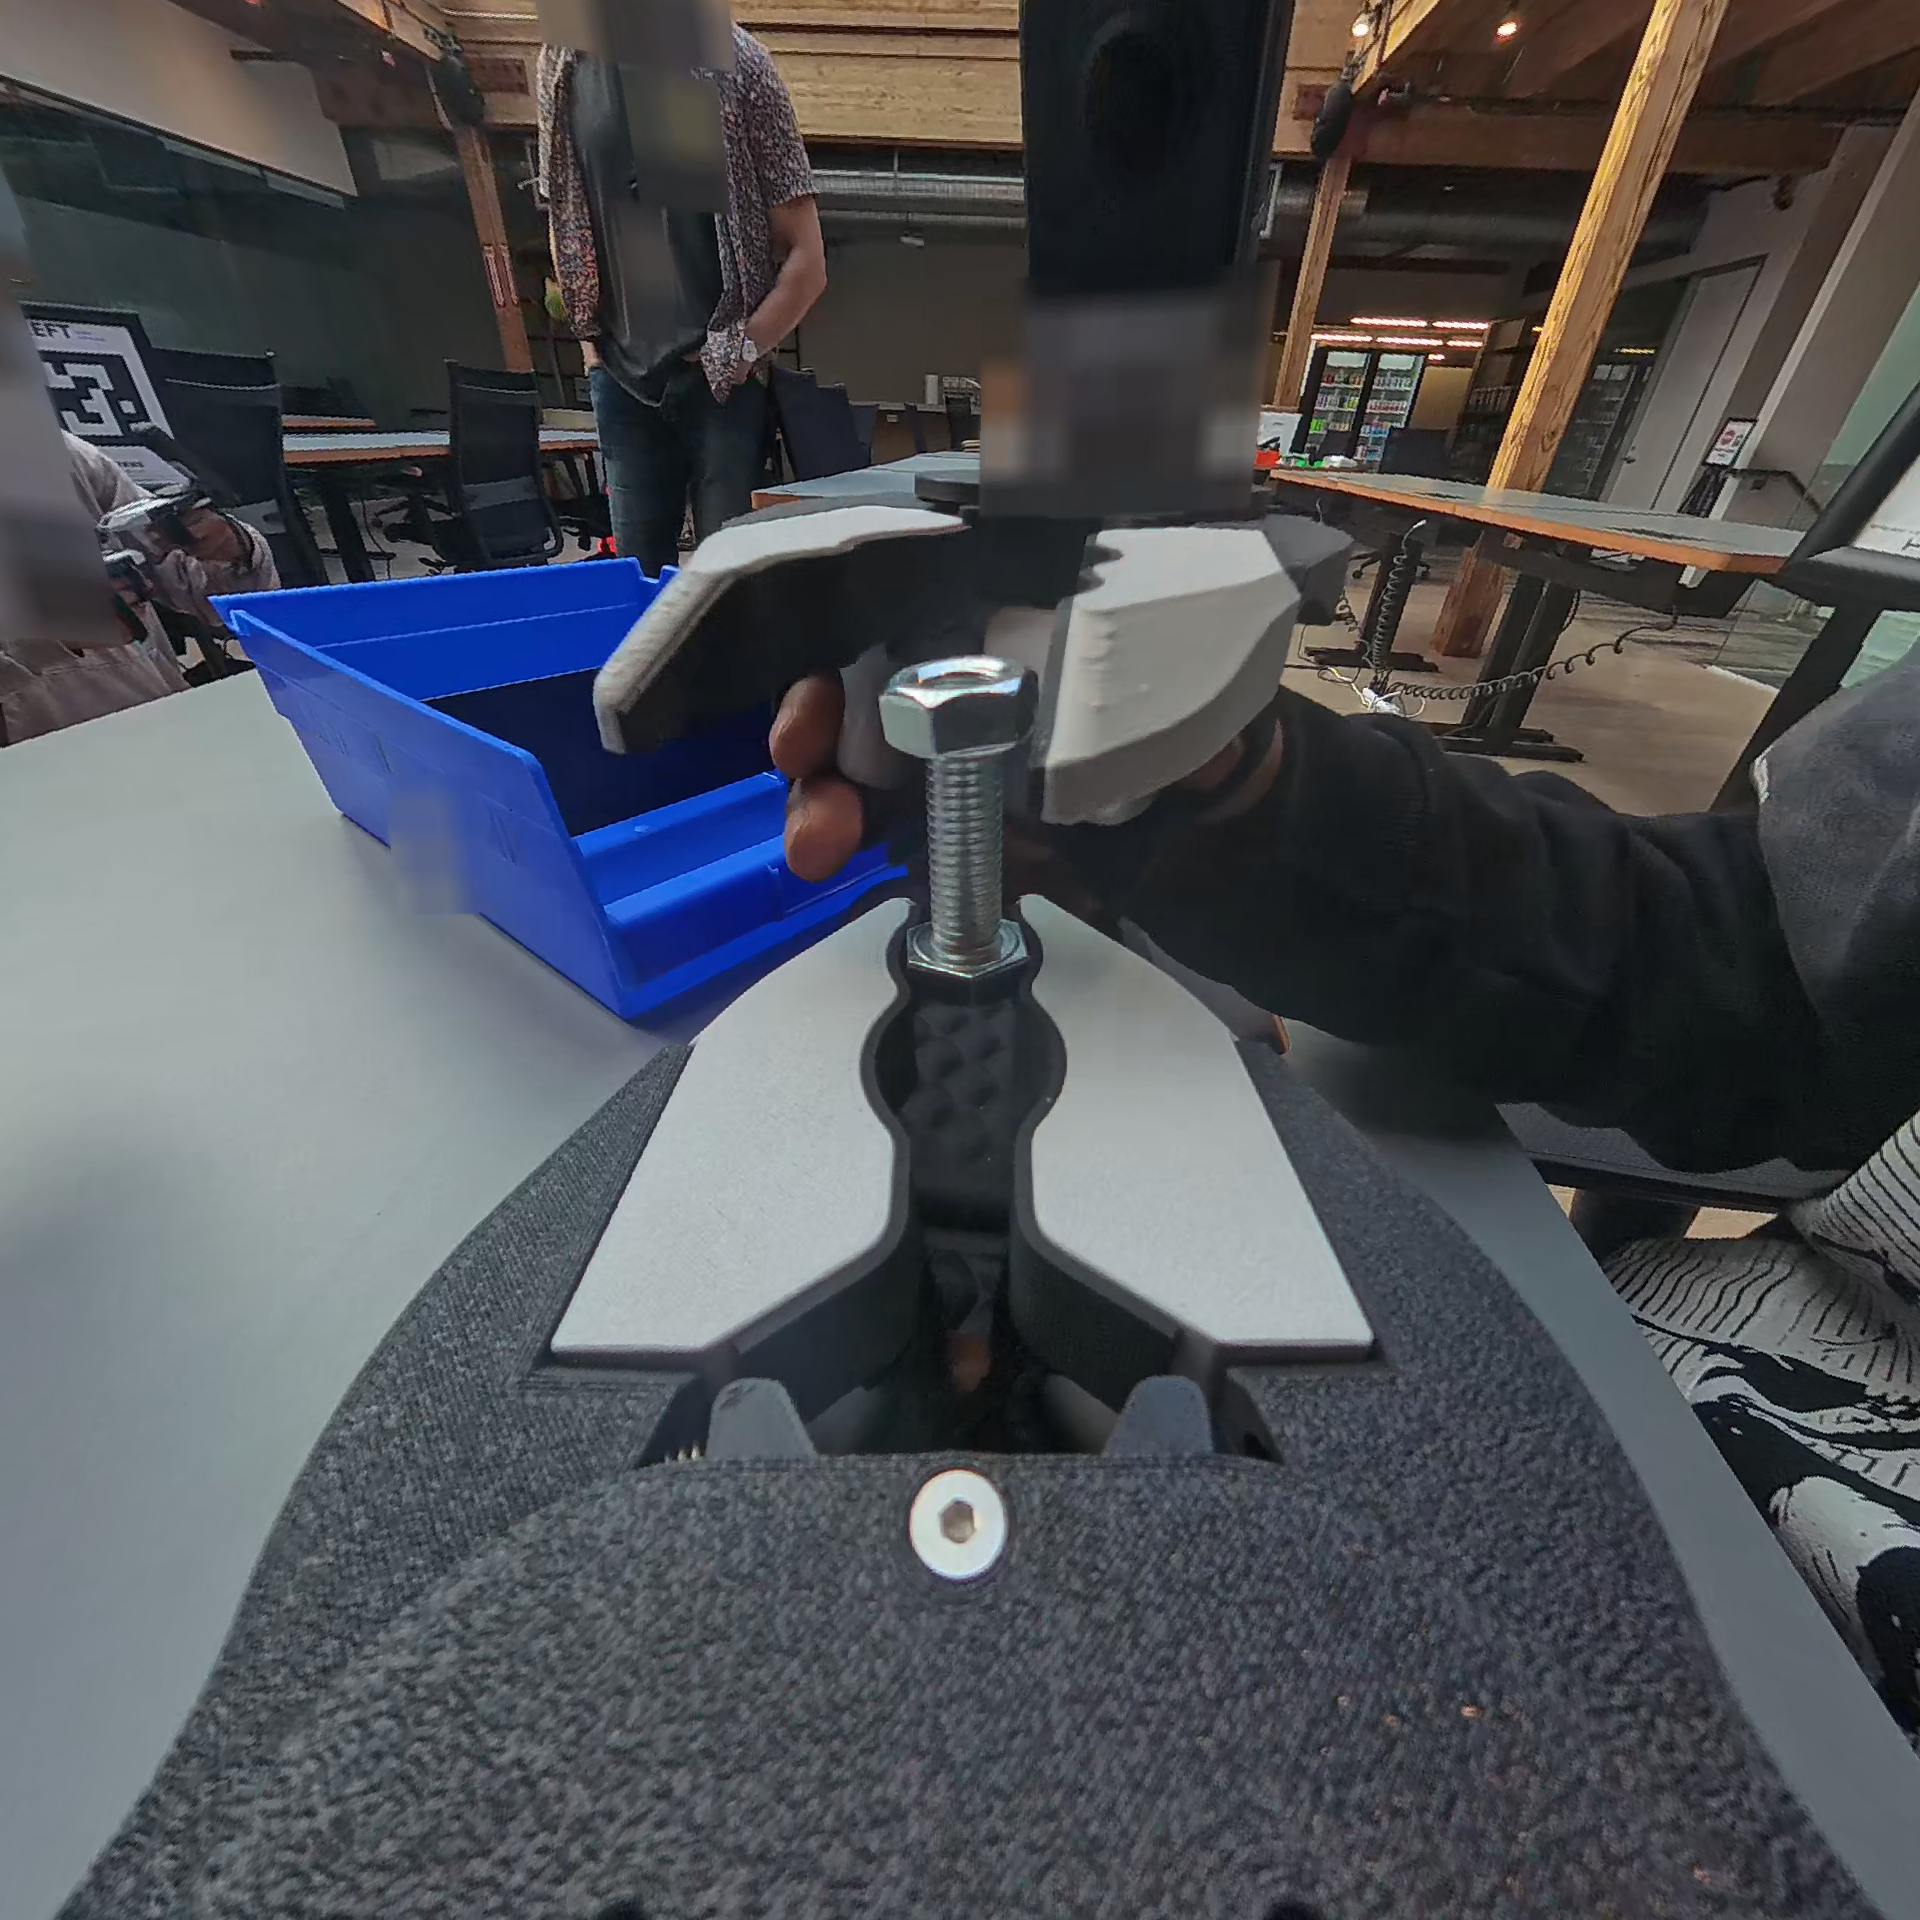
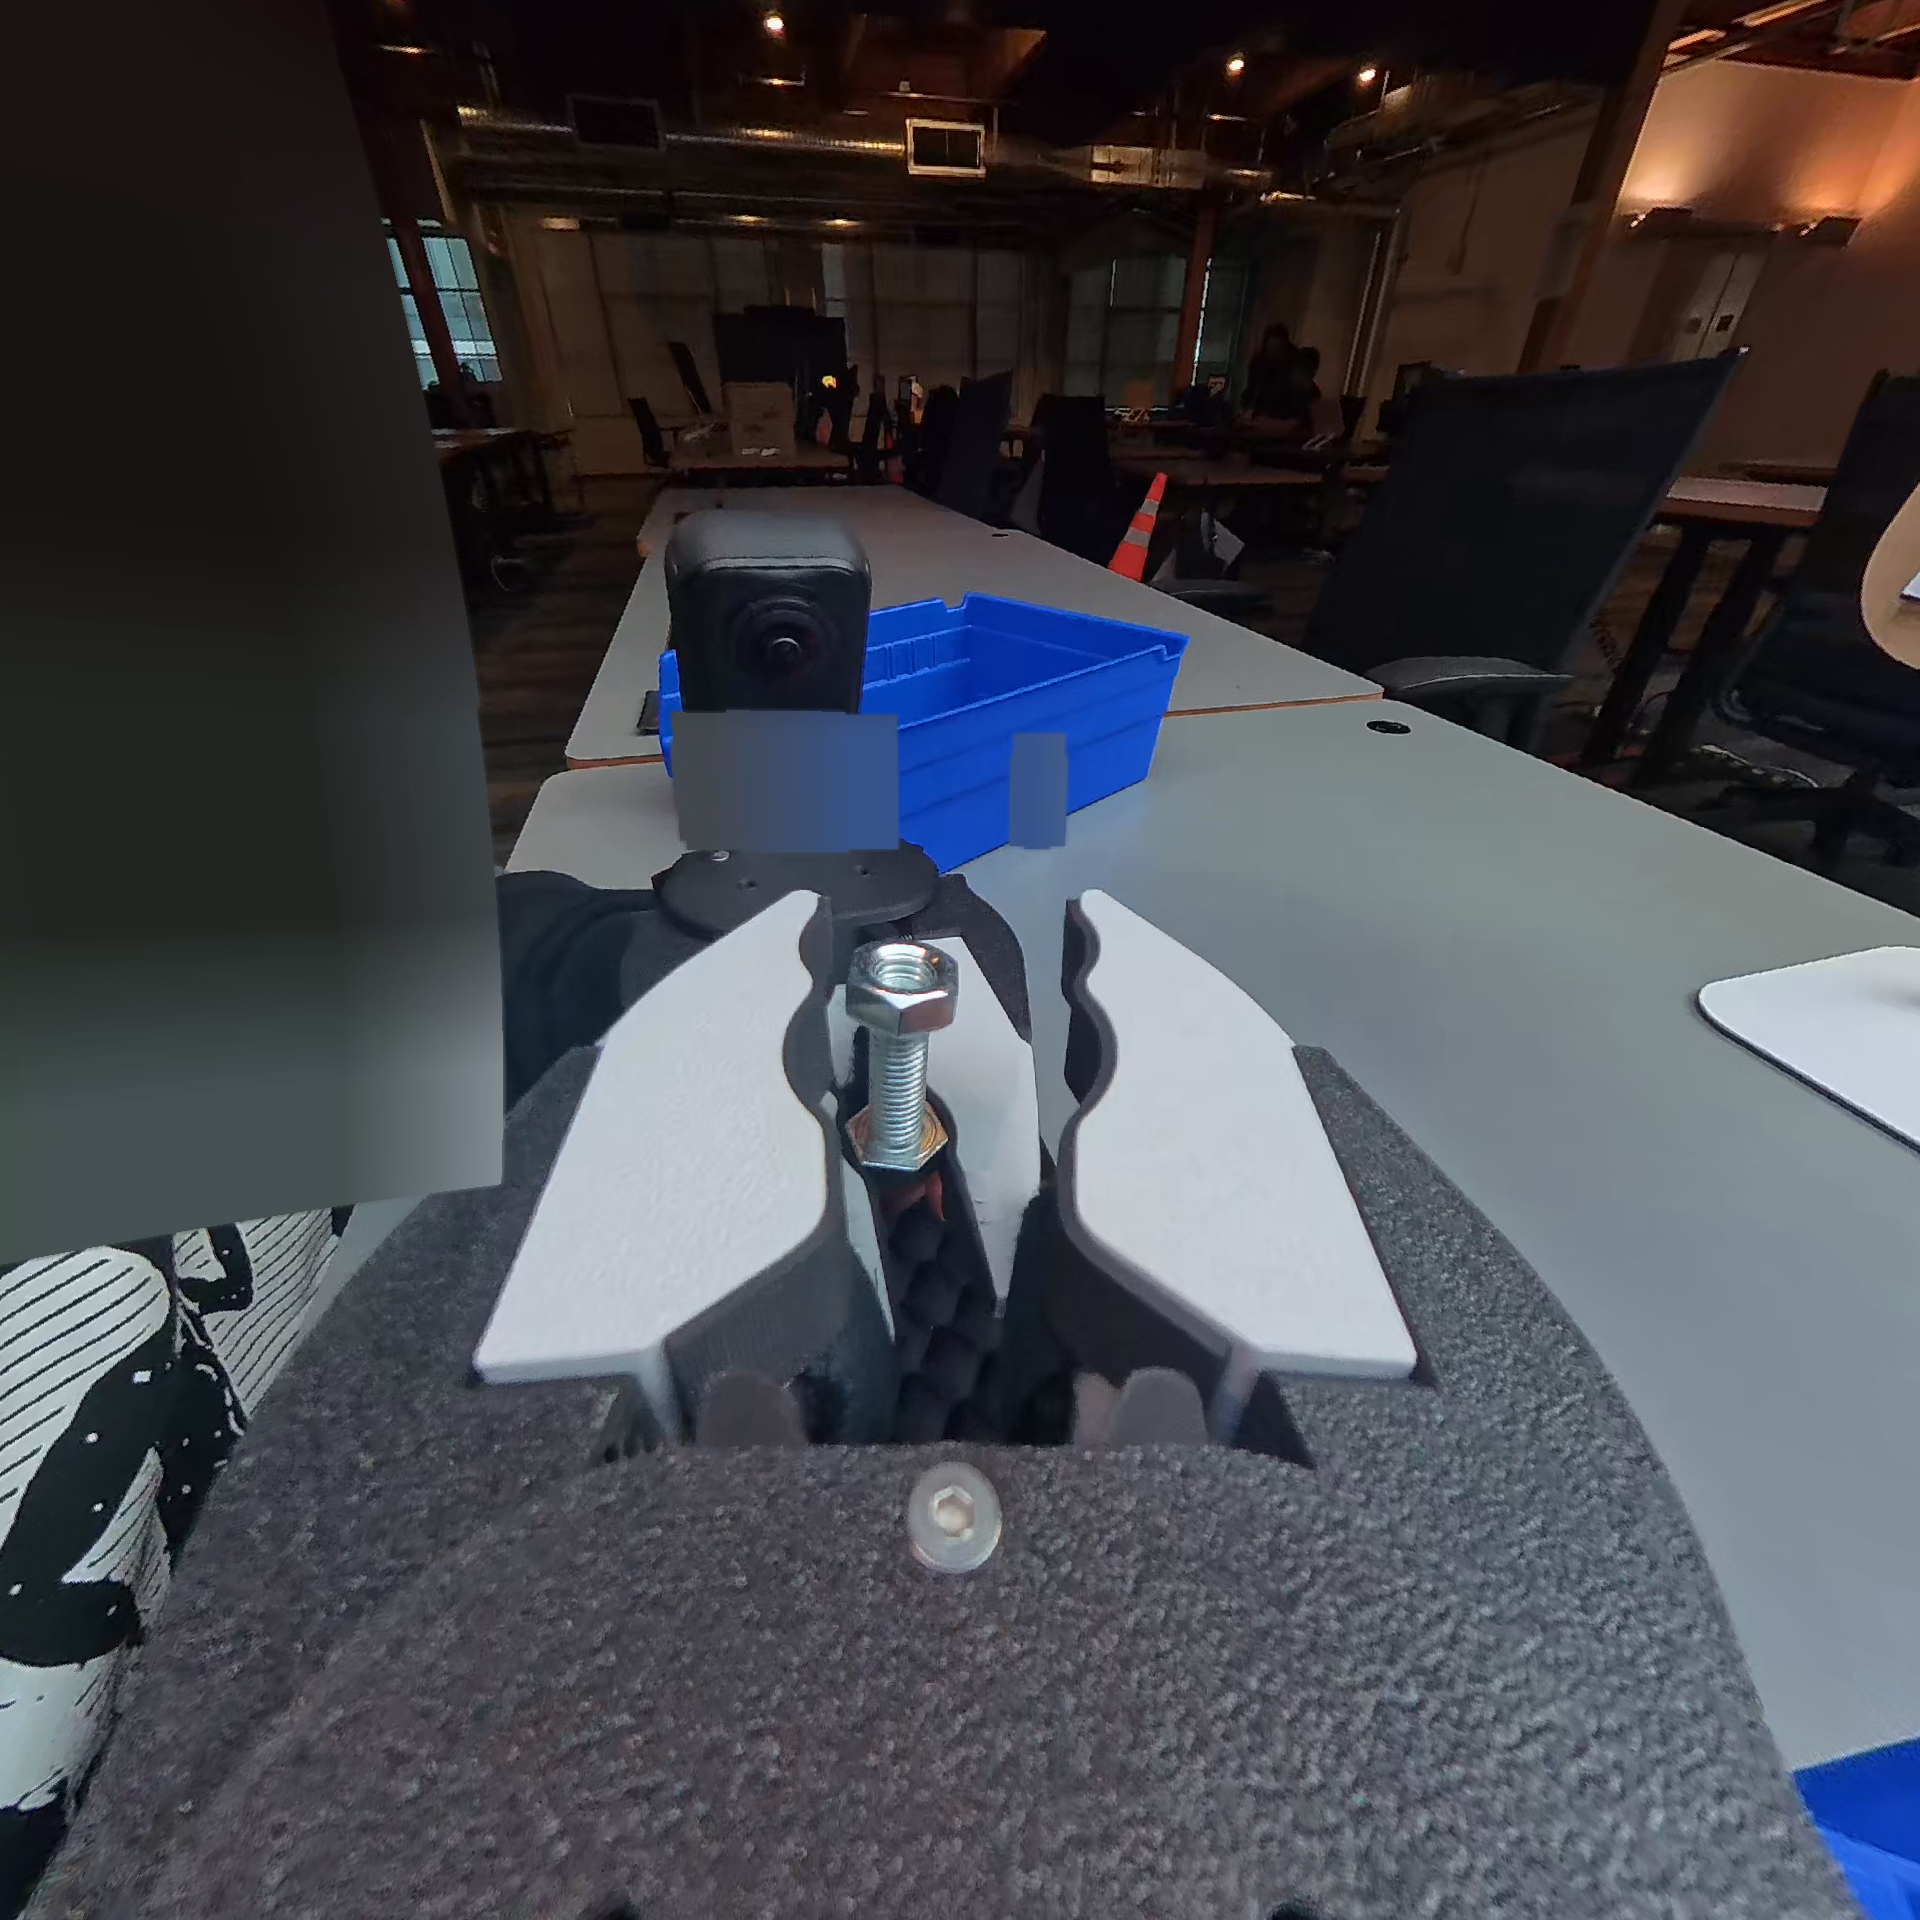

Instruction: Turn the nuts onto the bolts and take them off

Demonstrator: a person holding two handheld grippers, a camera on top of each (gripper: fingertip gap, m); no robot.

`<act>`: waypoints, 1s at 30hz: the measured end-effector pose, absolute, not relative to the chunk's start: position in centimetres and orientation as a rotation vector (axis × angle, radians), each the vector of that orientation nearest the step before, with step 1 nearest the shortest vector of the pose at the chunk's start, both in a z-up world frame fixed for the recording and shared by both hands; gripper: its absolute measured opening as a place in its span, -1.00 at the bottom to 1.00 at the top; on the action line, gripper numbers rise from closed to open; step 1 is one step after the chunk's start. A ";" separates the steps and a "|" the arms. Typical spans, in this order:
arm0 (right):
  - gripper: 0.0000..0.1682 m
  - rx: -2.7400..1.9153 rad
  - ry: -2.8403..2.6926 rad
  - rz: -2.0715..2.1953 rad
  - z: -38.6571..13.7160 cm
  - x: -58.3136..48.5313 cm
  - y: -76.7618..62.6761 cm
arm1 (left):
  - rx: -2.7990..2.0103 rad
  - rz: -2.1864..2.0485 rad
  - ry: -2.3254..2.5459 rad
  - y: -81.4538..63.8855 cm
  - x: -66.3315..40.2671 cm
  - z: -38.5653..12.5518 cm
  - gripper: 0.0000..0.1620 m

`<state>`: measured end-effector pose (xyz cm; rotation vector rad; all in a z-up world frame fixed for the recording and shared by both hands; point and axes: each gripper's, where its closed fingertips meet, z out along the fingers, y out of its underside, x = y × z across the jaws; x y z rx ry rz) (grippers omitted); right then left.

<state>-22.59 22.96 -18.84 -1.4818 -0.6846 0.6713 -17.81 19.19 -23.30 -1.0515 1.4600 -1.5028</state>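
A silver bolt [image 1: 964,831] stands upright with a silver nut [image 1: 958,707] at the top end of its thread. My left gripper [image 1: 966,940] is shut on the bolt's hex head [image 1: 966,954]. My right gripper [image 1: 873,748] is open beyond it, one finger on each side of the nut, a gloved hand behind it. In the right wrist view my right gripper [image 2: 945,925] is open around the nut [image 2: 902,992] without touching it. The bolt [image 2: 900,1081] rises from the left gripper [image 2: 914,1169] below.
A blue plastic bin [image 1: 468,727] lies on the grey table [image 1: 208,1039] behind the bolt; it also shows in the right wrist view [image 2: 1039,707]. A white pad [image 2: 1818,1029] lies at the table's right. A person [image 1: 675,312] stands beyond the table. Left tips to right tips: about 7 cm.
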 end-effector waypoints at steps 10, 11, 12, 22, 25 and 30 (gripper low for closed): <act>-0.50 -1.491 -0.674 0.659 -18.8 -21.0 21.9 | -1.048 -1.509 1.461 19.2 -17.8 -23.3 -0.83; -0.50 -1.492 -0.677 0.658 -18.8 -21.1 21.9 | -1.048 -1.508 1.462 19.2 -17.8 -23.3 -0.83; -0.50 -1.492 -0.680 0.657 -18.9 -21.3 21.9 | -1.047 -1.507 1.462 19.2 -17.8 -23.3 -0.83; -0.50 -1.493 -0.674 0.653 -19.0 -21.2 22.2 | -1.047 -1.509 1.457 19.2 -17.9 -23.2 -0.82; -0.50 -1.492 -0.674 0.648 -19.0 -21.1 22.3 | -1.048 -1.506 1.455 19.3 -17.9 -23.2 -0.82; -0.50 -1.490 -0.664 0.657 -19.0 -20.8 22.1 | -1.049 -1.510 1.451 19.3 -17.9 -23.2 -0.82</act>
